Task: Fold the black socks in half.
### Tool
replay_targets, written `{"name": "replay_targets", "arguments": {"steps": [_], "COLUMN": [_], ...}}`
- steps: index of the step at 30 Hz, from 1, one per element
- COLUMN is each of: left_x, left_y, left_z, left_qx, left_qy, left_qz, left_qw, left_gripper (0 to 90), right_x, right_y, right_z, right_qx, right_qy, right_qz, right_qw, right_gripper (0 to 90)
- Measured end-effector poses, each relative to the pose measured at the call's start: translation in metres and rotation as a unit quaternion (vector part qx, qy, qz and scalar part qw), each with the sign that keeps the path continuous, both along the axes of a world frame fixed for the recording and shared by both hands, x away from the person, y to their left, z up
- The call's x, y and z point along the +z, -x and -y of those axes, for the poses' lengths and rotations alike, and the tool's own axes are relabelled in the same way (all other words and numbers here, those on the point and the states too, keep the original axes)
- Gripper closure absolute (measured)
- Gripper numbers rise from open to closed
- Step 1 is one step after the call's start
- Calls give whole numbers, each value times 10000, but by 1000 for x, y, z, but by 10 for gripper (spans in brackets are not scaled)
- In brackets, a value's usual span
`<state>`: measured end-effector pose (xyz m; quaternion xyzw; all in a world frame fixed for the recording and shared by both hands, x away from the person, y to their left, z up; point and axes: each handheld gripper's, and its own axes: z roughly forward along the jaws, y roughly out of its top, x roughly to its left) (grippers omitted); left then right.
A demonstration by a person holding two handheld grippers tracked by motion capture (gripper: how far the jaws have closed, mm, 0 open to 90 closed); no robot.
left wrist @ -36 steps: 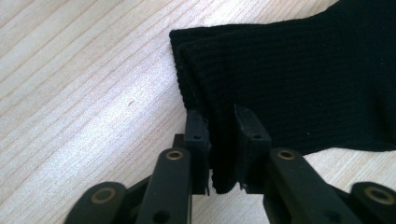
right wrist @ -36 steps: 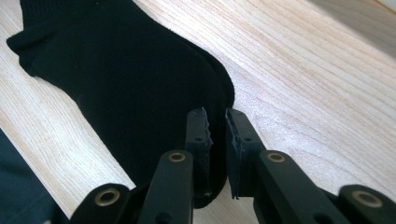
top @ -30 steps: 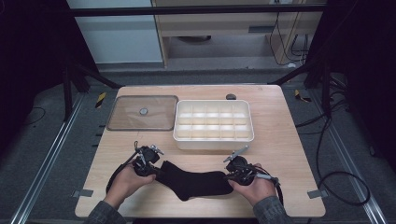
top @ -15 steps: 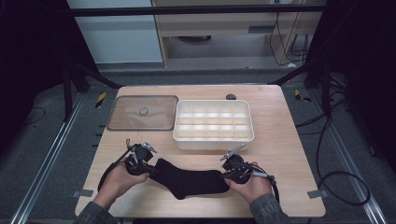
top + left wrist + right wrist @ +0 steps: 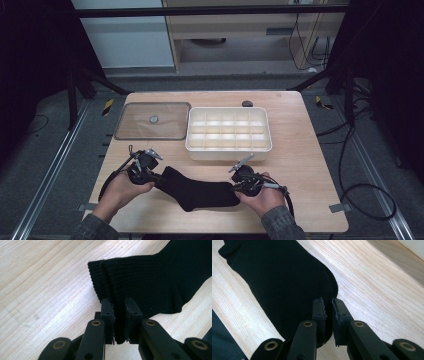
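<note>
Mid-handling of a black sock (image 5: 200, 190), pinched at both ends and stretched across the near edge of the worktop (image 5: 310, 165). At the left, left gripper (image 5: 159, 178) clamped on the ribbed cuff, jaws narrow with the doubled fabric squeezed between them; cuff edge raised a little off the wood in the left gripper view (image 5: 110, 277). At the right, right gripper (image 5: 235, 186) nipping the toe end, jaws nearly together on a thin fold of cloth (image 5: 287, 290).

Likely step: straightening or folding the sock ahead of stowing it. Next move probably calls for bringing one end over toward the other, or carrying the whole piece to the white compartment box (image 5: 229, 150) just behind, while keeping both pinches firm so the cloth does not slip free.

Looks soft and limp: plain black knit, ribbed at the cuff, bent at the heel, lying mostly flat. Further back on the left, a clear lid (image 5: 153, 120) resting beside the box.
</note>
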<state>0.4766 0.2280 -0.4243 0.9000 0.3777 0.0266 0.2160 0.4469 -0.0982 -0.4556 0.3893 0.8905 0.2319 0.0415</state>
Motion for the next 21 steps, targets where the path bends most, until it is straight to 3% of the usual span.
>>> {"name": "replay_targets", "arguments": {"steps": [17, 21], "left_x": [1, 0], "left_y": [0, 0], "left_z": [-4, -3], "left_qx": [5, -32], "left_qy": [-19, -42], "left_qz": [-15, -18], "left_qw": [10000, 10000], "left_gripper": [791, 789], "right_x": [0, -1], "right_y": [-2, -2], "right_z": [-3, -4], "right_qx": [43, 76], "right_qy": [-118, -166], "right_qz": [-33, -19], "right_qw": [9999, 9998], "right_gripper": [809, 757]}}
